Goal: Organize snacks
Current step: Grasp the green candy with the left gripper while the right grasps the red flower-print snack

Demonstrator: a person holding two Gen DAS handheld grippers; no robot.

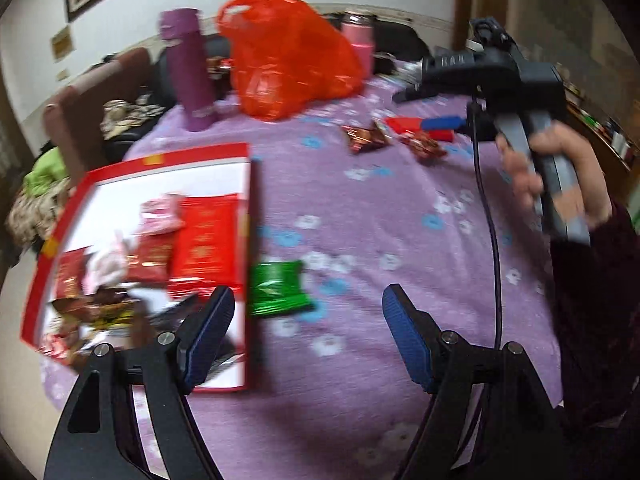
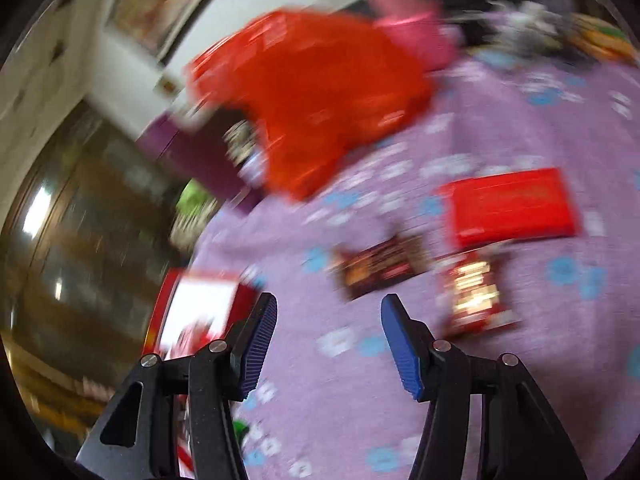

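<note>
Both claws are spread empty: the left gripper (image 1: 308,320) is held over the green packet (image 1: 278,288) beside the red box (image 1: 236,152); the right gripper (image 2: 328,336) is aimed at loose snacks (image 2: 380,266) mid-table.

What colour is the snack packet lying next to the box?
Green, shiny. The snack packet beside the red box shows best in the left wrist view.

One red-rimmed box (image 1: 236,152), holding several snack packets, blurred past an exact count. One green packet (image 1: 278,288) just beside it. Two dark foil packets (image 2: 380,268) and one red packet (image 2: 512,208) loose on the cloth. One orange bag (image 1: 288,56). One purple flask (image 1: 188,68), one pink flask (image 1: 360,40).
</note>
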